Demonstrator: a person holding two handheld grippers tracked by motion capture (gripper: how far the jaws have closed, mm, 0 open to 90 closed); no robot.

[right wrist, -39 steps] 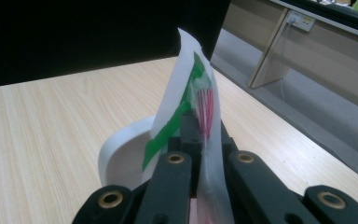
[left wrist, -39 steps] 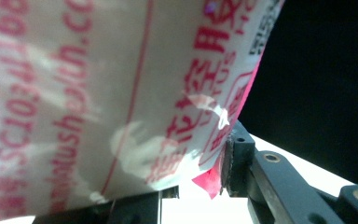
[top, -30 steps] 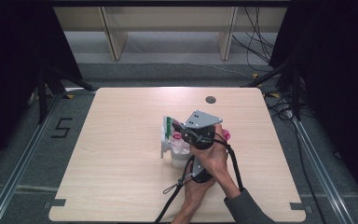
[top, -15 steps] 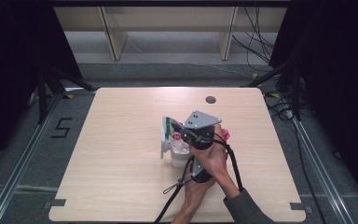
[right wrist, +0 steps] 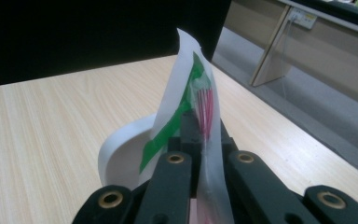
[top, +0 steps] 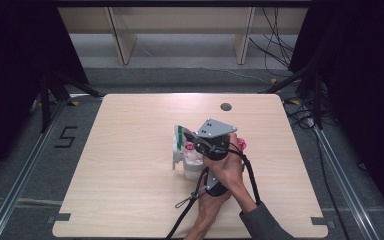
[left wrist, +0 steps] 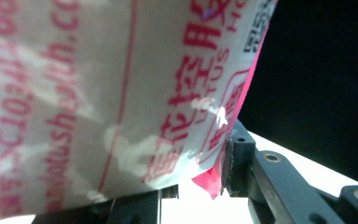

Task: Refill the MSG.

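Pinches a thin green-striped film with the right tool, black jaws pressed together on it so that the sheet stands upright out of the tips, white with a green band down one edge and fine pink lines under a clear layer. Curls away behind that into a white curve just above the pale wooden surface. Grips a white packet with the left tool, jaws part-way apart and closed against the packet's lower end, one pad touching its pink edge; shows red print across the glossy face, too close and blurred to read. Cannot tell whether film and packet are one piece. Seen from the high view, sits near the middle of the surface, a little right of centre, with the green-striped film sticking up at the left of the cluster and a pink bit peeking out at its right. Wears a grey three-cornered plate on top of the upper tool, with a hand wrapped round the body below it and a black cable trailing back toward the near edge. Farther out, has a dark round hole near the far edge of the surface, a painted 5 on the grey floor at the left, and pale shelf legs beyond.
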